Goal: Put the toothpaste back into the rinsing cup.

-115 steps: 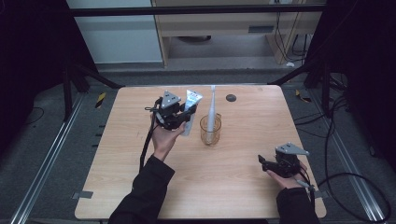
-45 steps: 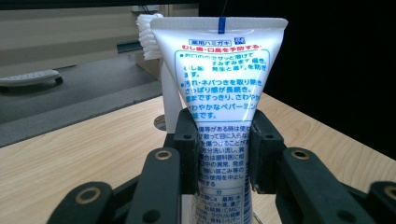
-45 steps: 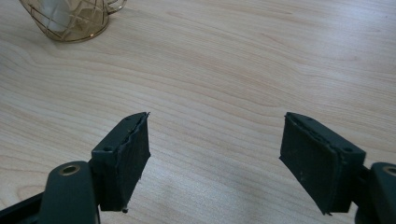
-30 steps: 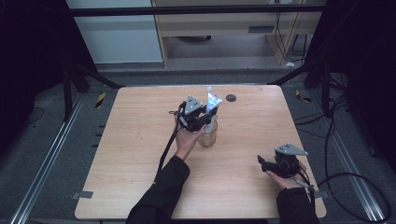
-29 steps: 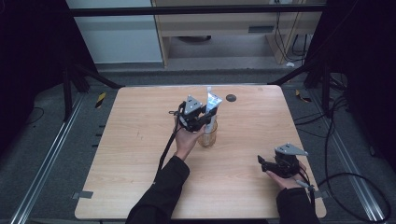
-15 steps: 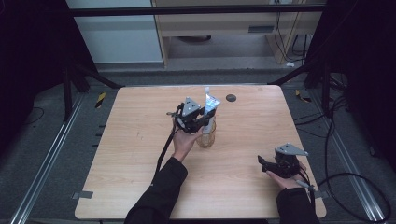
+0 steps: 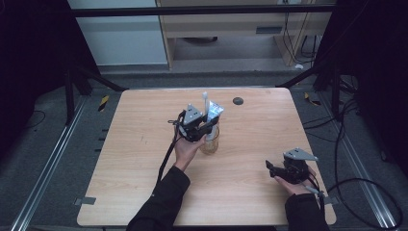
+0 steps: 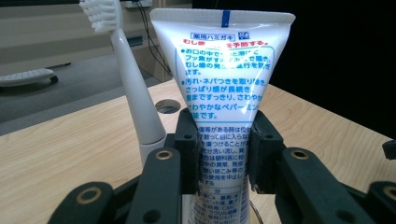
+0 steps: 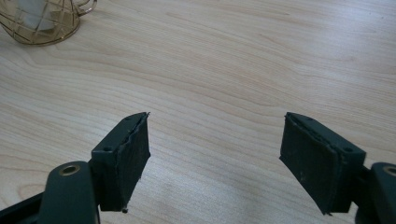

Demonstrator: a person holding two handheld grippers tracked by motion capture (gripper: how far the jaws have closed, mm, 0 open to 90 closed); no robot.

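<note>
On the pale wooden table [image 7: 144,159], a grey floor [image 7: 48,159] surrounds.

The toothpaste tube [image 8: 224,93] clamped in the left gripper [image 8: 223,154] has blue Japanese print all over; top line reads 薬用ハミガキ.

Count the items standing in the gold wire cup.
2. A white toothbrush stands bristles-up in the gold wire cup; beside it, a white toothpaste tube sits between the left gripper's jaws. Anything lower in the cup is hidden.

The left claw [image 7: 206,126] has carried the toothpaste tube [image 7: 213,112] over the cup [image 7: 210,142].
</note>
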